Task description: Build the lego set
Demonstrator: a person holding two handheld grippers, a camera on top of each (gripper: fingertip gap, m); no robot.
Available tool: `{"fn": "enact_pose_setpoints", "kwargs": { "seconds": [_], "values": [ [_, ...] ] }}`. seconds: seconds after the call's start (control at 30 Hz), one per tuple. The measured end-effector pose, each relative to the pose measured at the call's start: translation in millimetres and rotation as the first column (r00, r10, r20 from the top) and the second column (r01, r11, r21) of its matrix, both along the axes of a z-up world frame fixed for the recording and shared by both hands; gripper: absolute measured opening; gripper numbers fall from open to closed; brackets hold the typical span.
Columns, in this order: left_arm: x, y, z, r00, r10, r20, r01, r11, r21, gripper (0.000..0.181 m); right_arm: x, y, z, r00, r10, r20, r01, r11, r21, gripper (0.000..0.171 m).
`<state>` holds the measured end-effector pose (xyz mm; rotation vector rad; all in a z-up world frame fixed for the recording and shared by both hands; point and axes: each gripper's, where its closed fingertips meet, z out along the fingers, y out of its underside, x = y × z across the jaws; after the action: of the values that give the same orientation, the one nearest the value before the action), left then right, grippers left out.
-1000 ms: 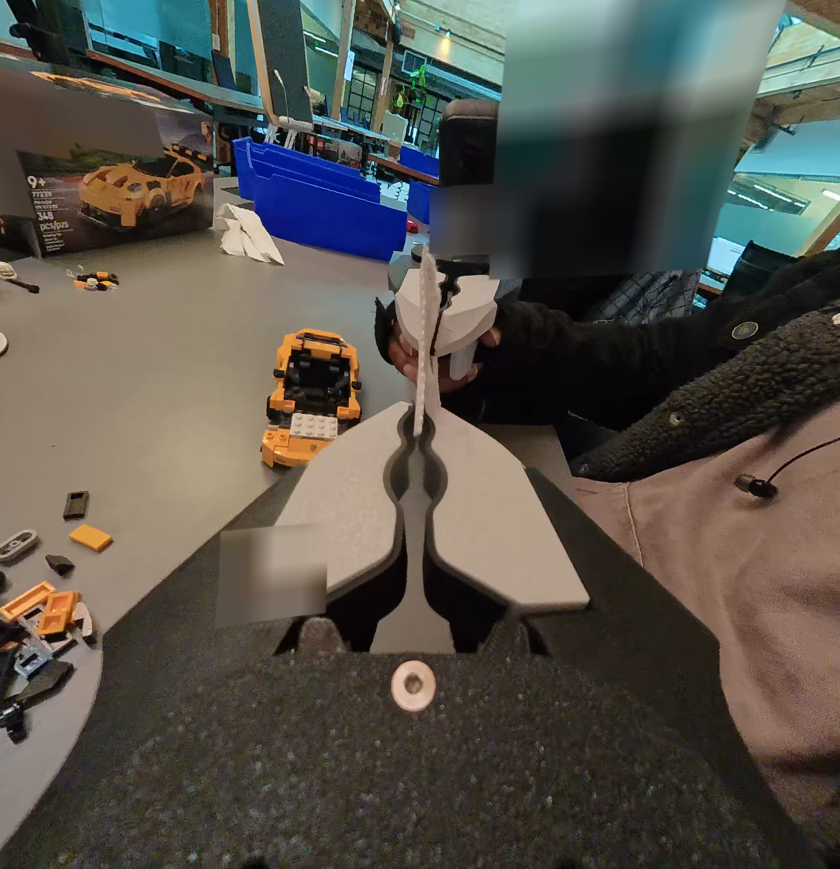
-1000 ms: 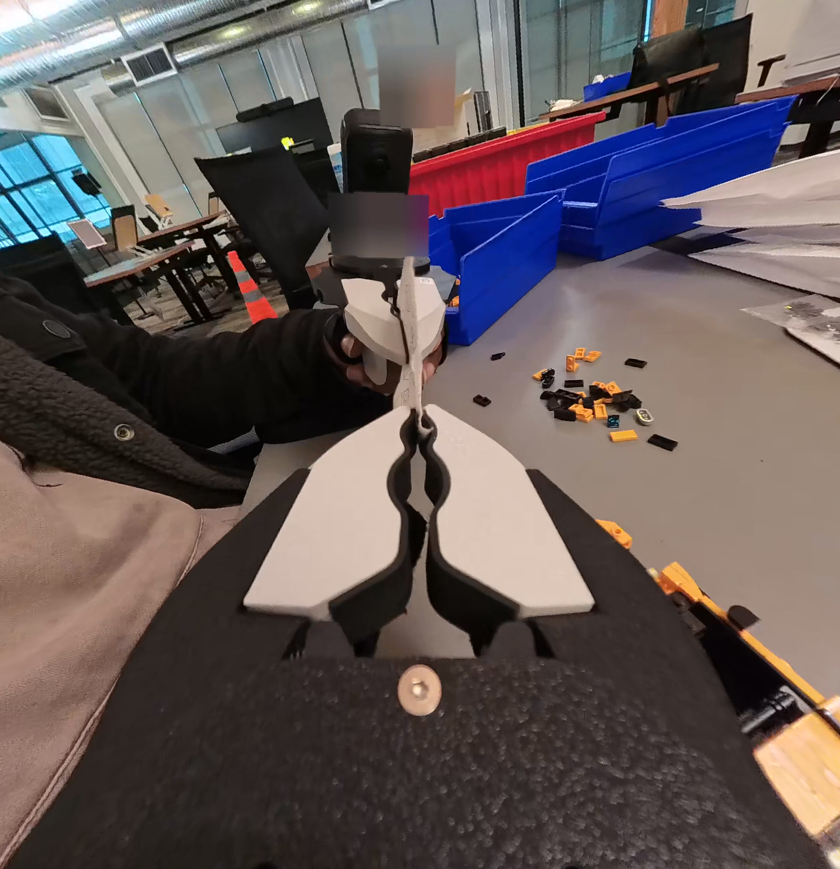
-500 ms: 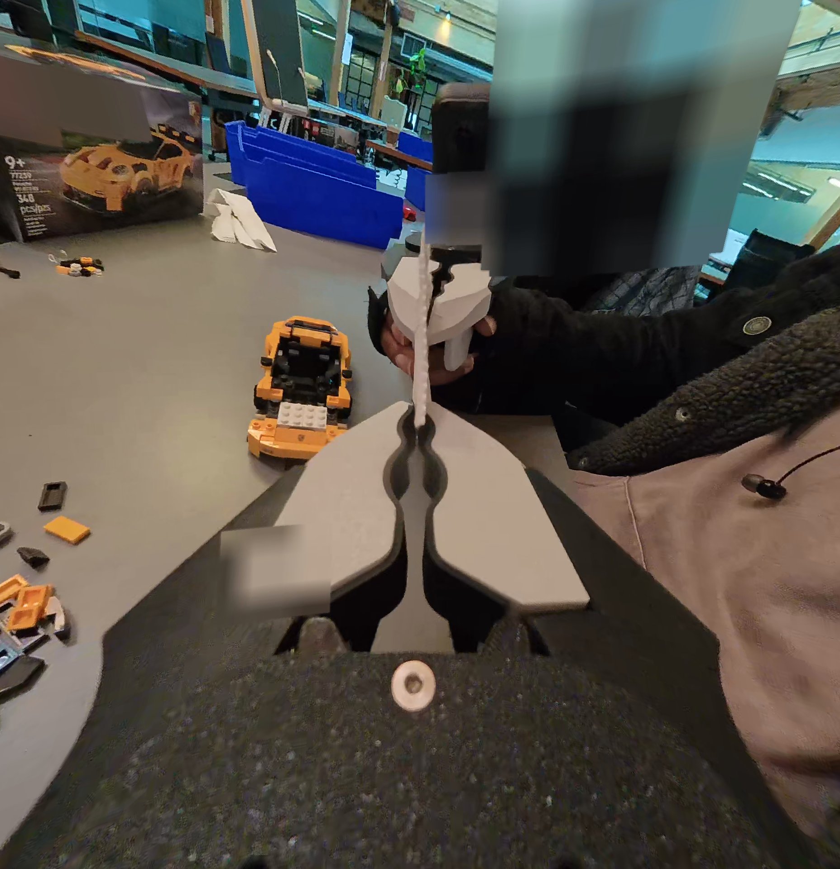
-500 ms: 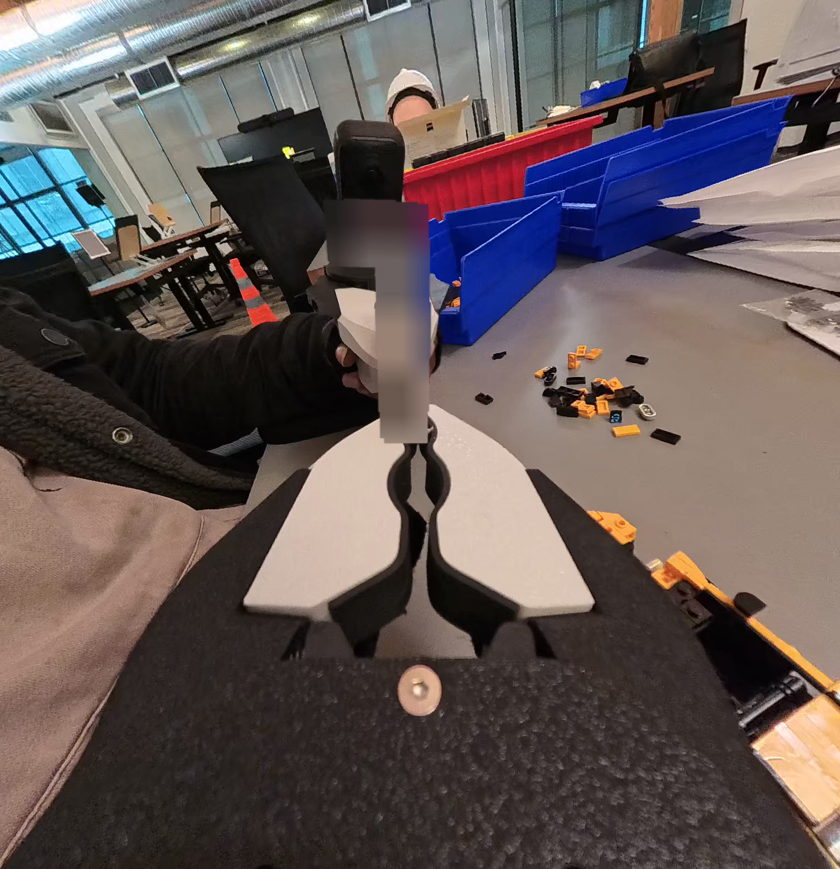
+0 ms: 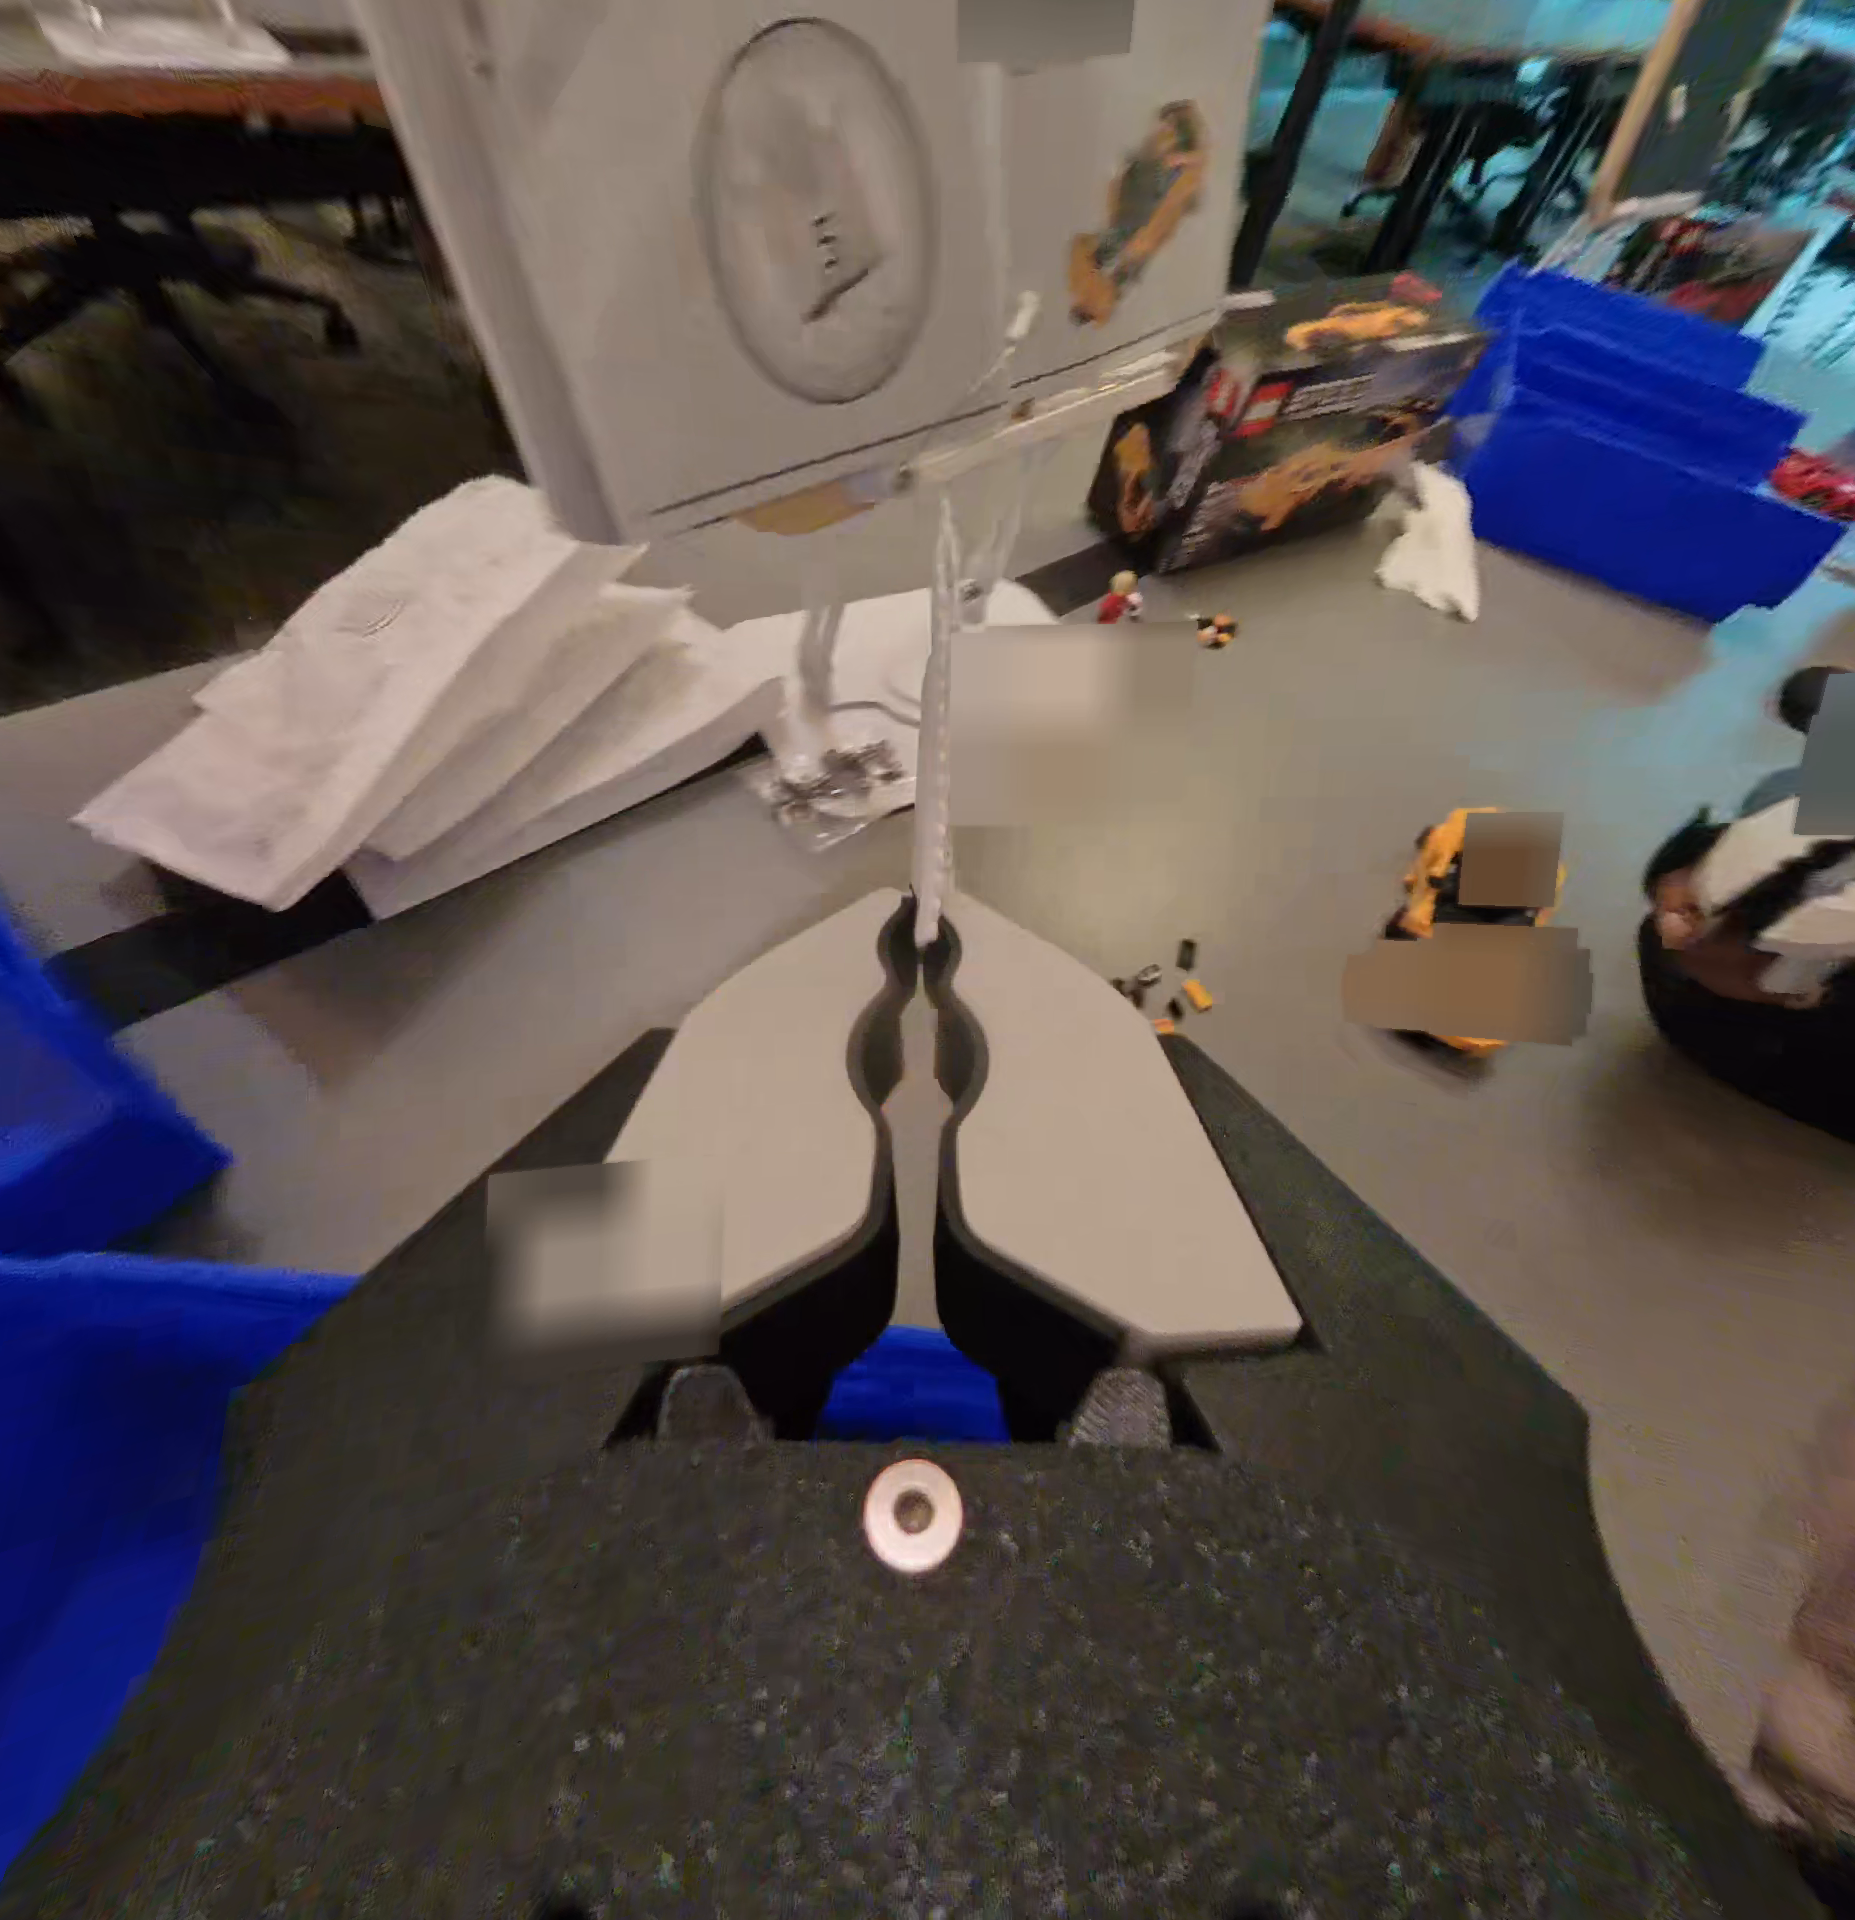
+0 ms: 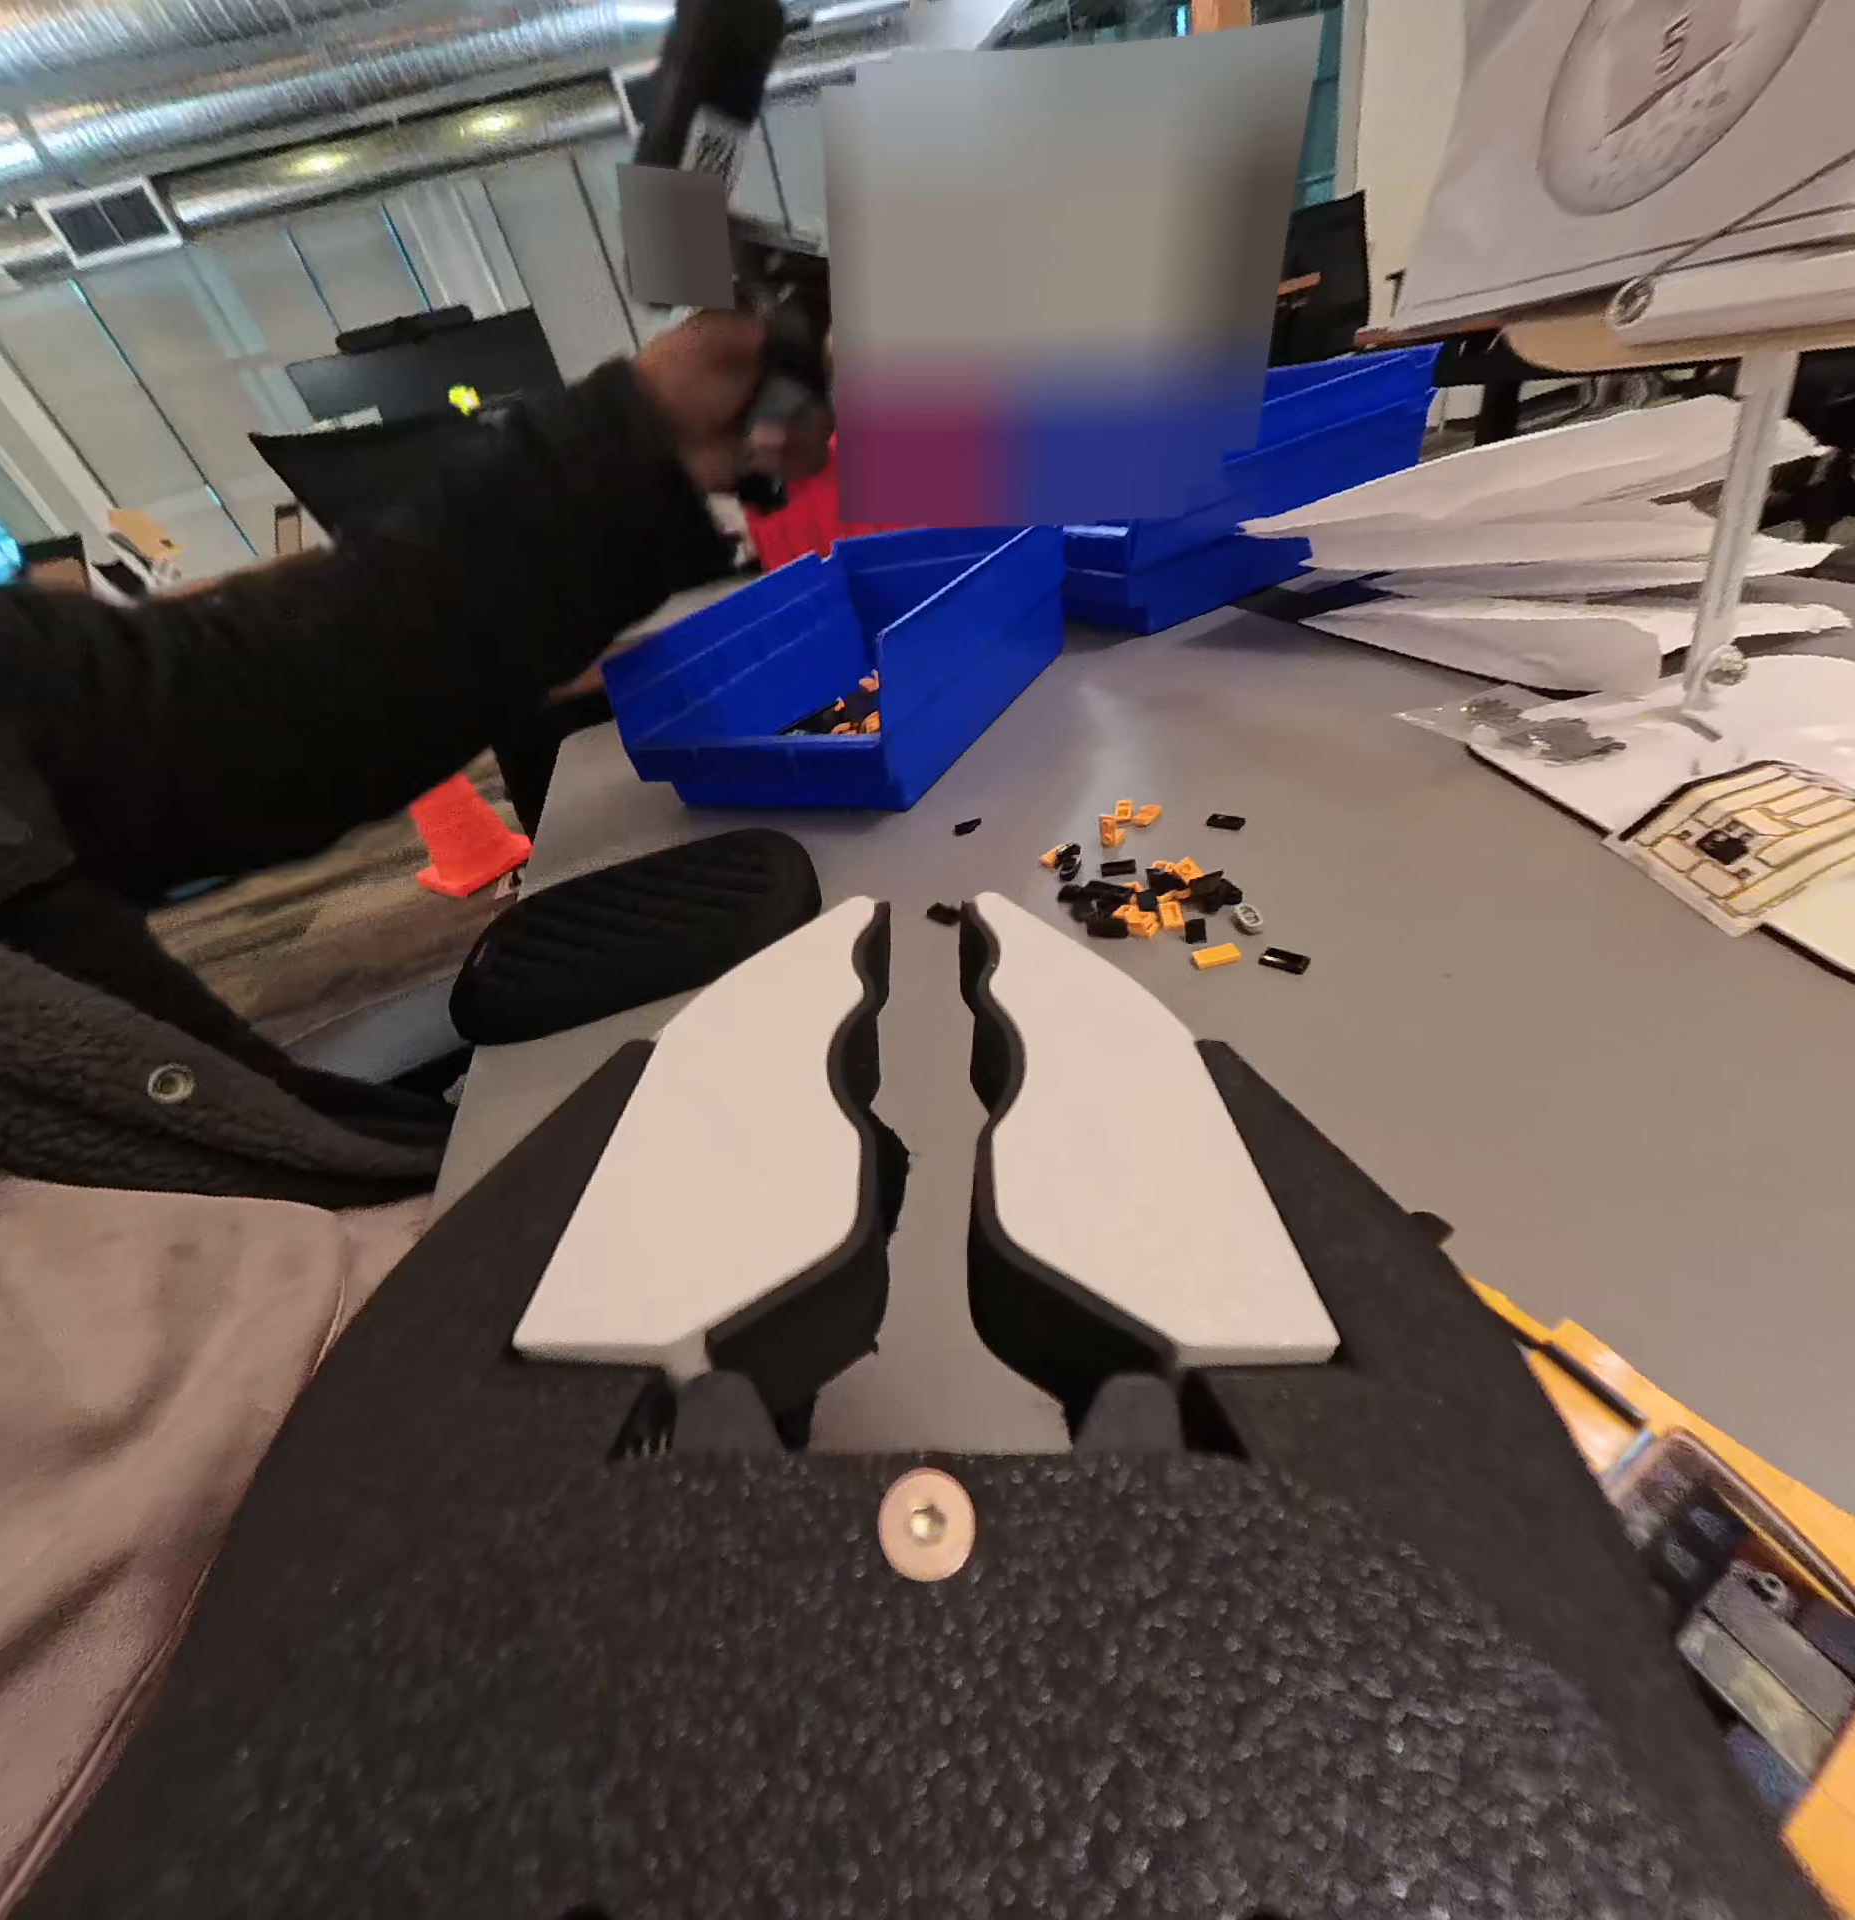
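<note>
**Left wrist view: strip pinched, car far right**

Left gripper (image 5: 928,925) pinches a thin white strip (image 5: 938,769) at its tips. Right gripper (image 6: 923,914) stands narrowly parted, empty, above the table (image 6: 1422,1039). Car (image 5: 1463,935) sits far right; loose bricks (image 6: 1151,894) lie ahead-right. Probably best: carry the strip slowly, keeping the pinch firm so it can't slip.

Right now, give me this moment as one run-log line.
left gripper: shut on white strip | right gripper: open, empty | loose bricks: on table | car: untouched
</note>
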<state>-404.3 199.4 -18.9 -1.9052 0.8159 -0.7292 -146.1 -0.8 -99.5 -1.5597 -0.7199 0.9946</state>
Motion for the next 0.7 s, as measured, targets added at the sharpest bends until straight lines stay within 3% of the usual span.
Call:
{"fn": "enact_pose_setpoints", "kwargs": {
  "seconds": [0.17,0.3,0.5,0.7],
  "values": [
    [-45.9,95.7,-26.6,0.968,0.04,-0.248,-0.075,0.988,-0.135,0.0,-10.7,-5.2,-12.9,0.998,0.048,0.05,-0.046,0.999,-0.024,0.012],
    [-47.2,150.8,-55.5,0.902,-0.012,-0.433,-0.069,0.983,-0.17,0.0,-13.4,-5.5,-21.0,0.995,0.071,0.065,-0.068,0.996,-0.049,0.012],
    [-7.2,207.6,-77.4,0.872,-0.168,-0.459,0.023,0.952,-0.304,0.0,-4.0,4.8,-28.4,0.995,0.035,0.093,-0.031,0.999,-0.045,0.012],
    [28.3,247.4,-92.5,0.895,-0.278,-0.35,0.095,0.883,-0.459,0.003,1.6,12.6,-34.7,0.998,0.047,0.044,-0.041,0.991,-0.126,0.012]
  ]
}}
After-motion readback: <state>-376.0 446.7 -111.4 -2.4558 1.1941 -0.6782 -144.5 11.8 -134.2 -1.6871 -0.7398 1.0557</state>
